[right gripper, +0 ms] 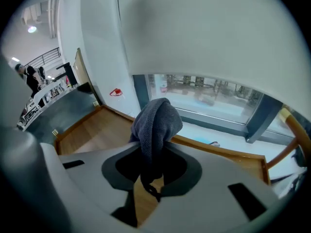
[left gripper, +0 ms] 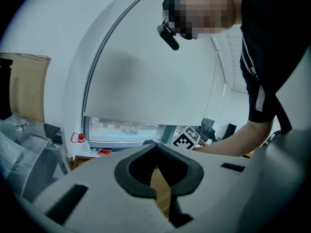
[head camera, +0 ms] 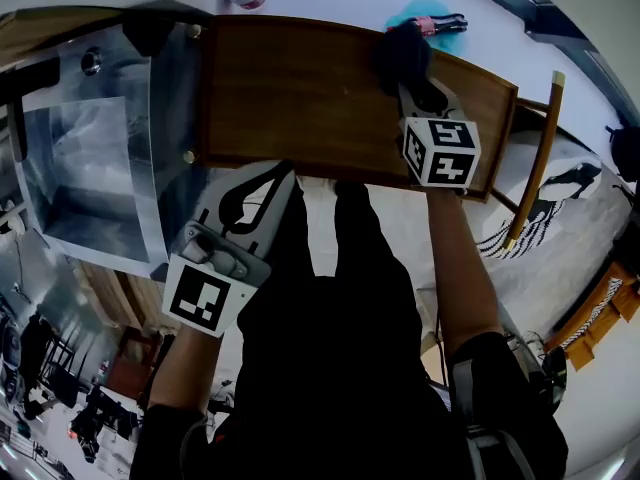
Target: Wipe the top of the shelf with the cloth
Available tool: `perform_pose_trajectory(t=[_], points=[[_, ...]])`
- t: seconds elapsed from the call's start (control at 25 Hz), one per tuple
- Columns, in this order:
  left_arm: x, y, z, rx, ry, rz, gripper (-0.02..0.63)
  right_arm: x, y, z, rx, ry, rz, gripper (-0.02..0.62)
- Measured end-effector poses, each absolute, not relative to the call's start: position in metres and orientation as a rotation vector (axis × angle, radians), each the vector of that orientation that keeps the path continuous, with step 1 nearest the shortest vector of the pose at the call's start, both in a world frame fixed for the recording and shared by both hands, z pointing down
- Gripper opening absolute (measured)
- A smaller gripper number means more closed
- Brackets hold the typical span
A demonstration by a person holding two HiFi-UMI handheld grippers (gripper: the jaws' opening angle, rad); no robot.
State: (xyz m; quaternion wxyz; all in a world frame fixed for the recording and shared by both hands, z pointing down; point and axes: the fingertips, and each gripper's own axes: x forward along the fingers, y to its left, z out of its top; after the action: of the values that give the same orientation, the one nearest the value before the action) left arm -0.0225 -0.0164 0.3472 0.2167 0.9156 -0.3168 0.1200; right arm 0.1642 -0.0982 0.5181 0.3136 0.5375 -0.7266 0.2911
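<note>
The brown wooden shelf top (head camera: pixel 300 88) fills the upper middle of the head view. My right gripper (head camera: pixel 407 73) is over its far right part, shut on a dark grey-blue cloth (head camera: pixel 403 50) that bunches up at the jaw tips. The right gripper view shows the cloth (right gripper: pixel 155 123) pinched between the jaws of the right gripper (right gripper: pixel 151 147), hanging over the shelf top (right gripper: pixel 97 132). My left gripper (head camera: pixel 268 180) hovers at the shelf's near edge with nothing in it. In the left gripper view, the left gripper (left gripper: pixel 155 145) has its jaw tips together.
A clear plastic box (head camera: pixel 90 158) stands against the shelf's left side. A teal item with a black and red tool (head camera: pixel 435 20) lies on the white sill beyond the shelf. A wooden chair frame (head camera: pixel 535 158) stands at the right. The person's dark legs are below.
</note>
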Motion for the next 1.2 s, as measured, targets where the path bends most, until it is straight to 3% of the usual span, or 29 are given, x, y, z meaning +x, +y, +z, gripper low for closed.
perform_pose_trajectory(t=[0.56,1.2], points=[[-0.156,0.002,0.337,2.451,-1.071,0.224,0.018,-0.035,-0.091,0.523,1.132,-2.077,0.74,0.077],[-0.204,0.027,0.352,2.391,-1.068,0.201,0.018,-0.129,-0.093,0.551,0.995,-2.107,0.718,0.077]])
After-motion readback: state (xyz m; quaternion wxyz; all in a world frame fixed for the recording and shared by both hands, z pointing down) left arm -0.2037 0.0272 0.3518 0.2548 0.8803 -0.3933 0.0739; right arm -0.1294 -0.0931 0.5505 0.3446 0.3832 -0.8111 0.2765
